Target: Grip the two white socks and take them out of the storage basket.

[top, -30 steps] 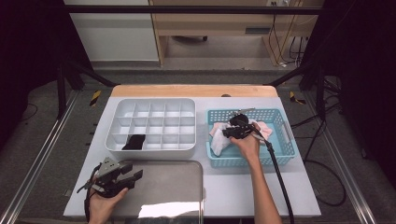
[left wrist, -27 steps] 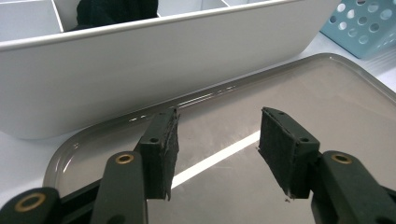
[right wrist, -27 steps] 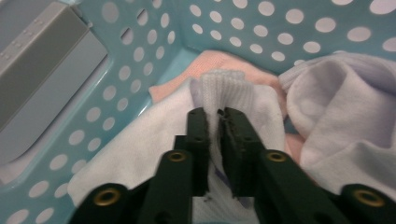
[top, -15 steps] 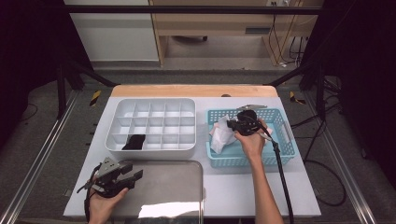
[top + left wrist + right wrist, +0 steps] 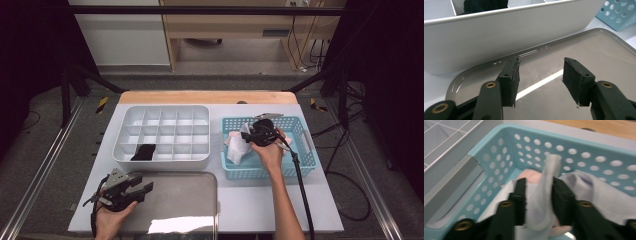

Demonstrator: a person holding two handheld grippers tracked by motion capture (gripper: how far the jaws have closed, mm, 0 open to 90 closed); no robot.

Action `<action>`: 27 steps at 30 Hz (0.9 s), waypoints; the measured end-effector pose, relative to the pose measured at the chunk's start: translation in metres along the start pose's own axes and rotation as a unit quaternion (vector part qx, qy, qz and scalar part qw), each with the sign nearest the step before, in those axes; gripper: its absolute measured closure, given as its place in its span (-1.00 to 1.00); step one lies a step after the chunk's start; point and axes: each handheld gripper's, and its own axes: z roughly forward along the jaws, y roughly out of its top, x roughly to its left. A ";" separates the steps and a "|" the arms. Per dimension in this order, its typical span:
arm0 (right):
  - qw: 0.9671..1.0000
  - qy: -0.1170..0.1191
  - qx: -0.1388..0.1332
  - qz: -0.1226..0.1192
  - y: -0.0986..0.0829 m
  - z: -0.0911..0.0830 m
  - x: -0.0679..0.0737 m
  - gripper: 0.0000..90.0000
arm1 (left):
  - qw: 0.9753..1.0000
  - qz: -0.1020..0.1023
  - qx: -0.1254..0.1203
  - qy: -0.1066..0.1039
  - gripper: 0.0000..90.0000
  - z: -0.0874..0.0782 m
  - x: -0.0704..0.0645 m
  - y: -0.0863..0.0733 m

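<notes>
In the blue perforated basket [image 5: 305, 150] my right gripper [image 5: 248, 135] is shut on a white cloth [image 5: 237, 147], lifting a fold of it off a pink cloth [image 5: 230, 140] beneath. The right gripper view shows the white cloth [image 5: 541, 202] pinched between the two black jaws of my right gripper [image 5: 539, 195], with the pink cloth [image 5: 531, 177] behind. My left gripper [image 5: 140, 186] rests open over the metal tray [image 5: 185, 200] at the front left. In the left gripper view, my left gripper [image 5: 540, 77] holds nothing above the tray [image 5: 599, 50].
A white compartment organiser [image 5: 165, 131] stands left of the basket, with a black item [image 5: 144, 152] in a front cell. Its wall [image 5: 499, 35] rises just beyond the tray. The wooden table edge [image 5: 205, 96] lies behind.
My right gripper has pulled the white cloth up and slightly toward the basket's left side. The left gripper has stayed still over the tray.
</notes>
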 end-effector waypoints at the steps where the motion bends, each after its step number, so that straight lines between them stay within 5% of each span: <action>1: 1.000 0.001 0.004 -0.004 -0.001 0.001 0.001 0.19 | 1.000 0.001 0.000 -0.001 0.02 0.000 -0.001 0.000; 5: 1.000 0.012 0.019 -0.004 -0.003 0.006 0.001 -0.08 | 1.000 0.005 0.002 -0.002 0.02 0.001 -0.002 0.000; 10: 0.998 0.029 0.042 -0.022 -0.006 0.013 0.004 -0.09 | 1.000 0.003 0.004 -0.002 0.01 0.001 -0.001 0.000; 13: 0.997 0.036 0.050 -0.039 -0.008 0.017 0.006 0.22 | 1.000 0.003 0.004 -0.001 0.01 0.001 -0.001 0.000; 15: 0.996 0.044 0.051 -0.053 -0.008 0.018 0.009 0.69 | 1.000 0.003 0.004 -0.002 0.01 0.001 -0.001 0.000; 17: 0.996 0.052 0.047 -0.055 -0.008 0.015 0.008 0.82 | 1.000 0.003 0.004 -0.002 0.01 0.001 -0.001 0.000; 20: 0.996 0.053 0.043 -0.050 -0.006 0.012 0.007 0.84 | 1.000 0.003 0.004 -0.002 0.01 0.001 -0.001 0.000; 27: 0.999 0.042 -0.012 -0.033 0.001 -0.008 0.003 0.84 | 1.000 0.002 0.004 -0.003 0.01 0.001 -0.001 0.000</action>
